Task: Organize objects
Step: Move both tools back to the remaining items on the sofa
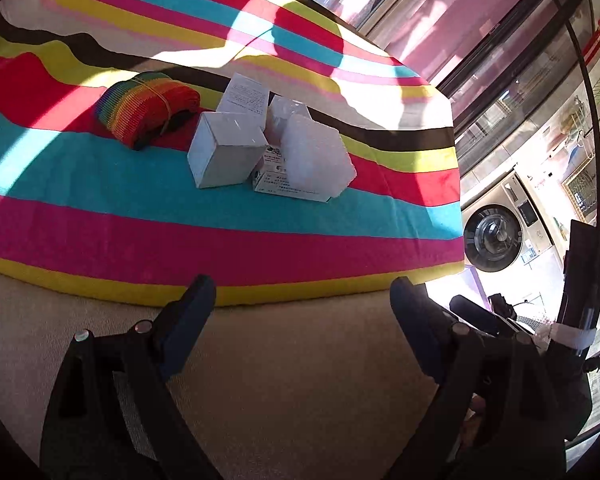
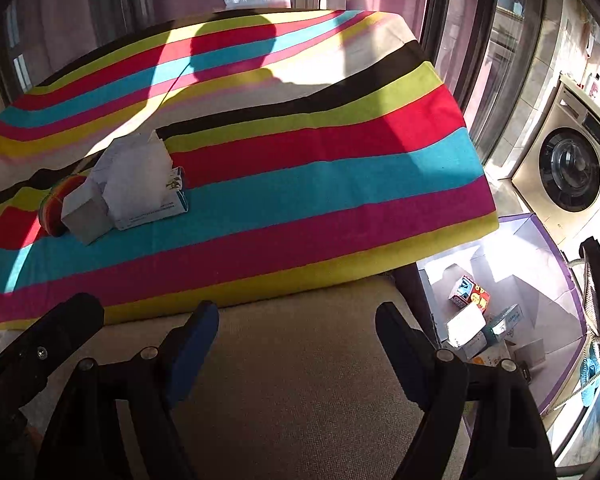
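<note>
**Both grippers empty, the pile up ahead and off to the left**

My left gripper point(image 1: 300, 316) hangs with its jaws spread wide and nothing between them, just bare beige cushion point(image 1: 292, 380) underneath. My right gripper point(image 2: 296, 336) is the same: jaws well apart, empty, over that same beige strip at the near edge of the striped cloth point(image 2: 300, 208).

Everything I need sits around the white box point(image 1: 224, 152). From my left gripper it lies ahead and a little to the left, out on the turquoise stripe; from my right gripper the white box point(image 2: 86, 214) is far over to the left and farther off. So I judge the left hand the nearer one, with the straighter line in.

The box looks squarish, plain white, a corner turned toward me. Just behind it leans a second white box point(image 1: 246, 96) with small print. Touching its right side is a crinkled clear plastic bag point(image 1: 316, 156) resting on a flat printed carton point(image 1: 288, 190), whose long side runs left to right across my view. To its left, just beside it, is a rainbow strap roll point(image 1: 148, 108) bound with a band, its length also across my approach.

Well to the right of the box, down beyond the cloth's edge, an open bin point(image 2: 548, 280) already holds a few small cartons; likely the destination.
</note>
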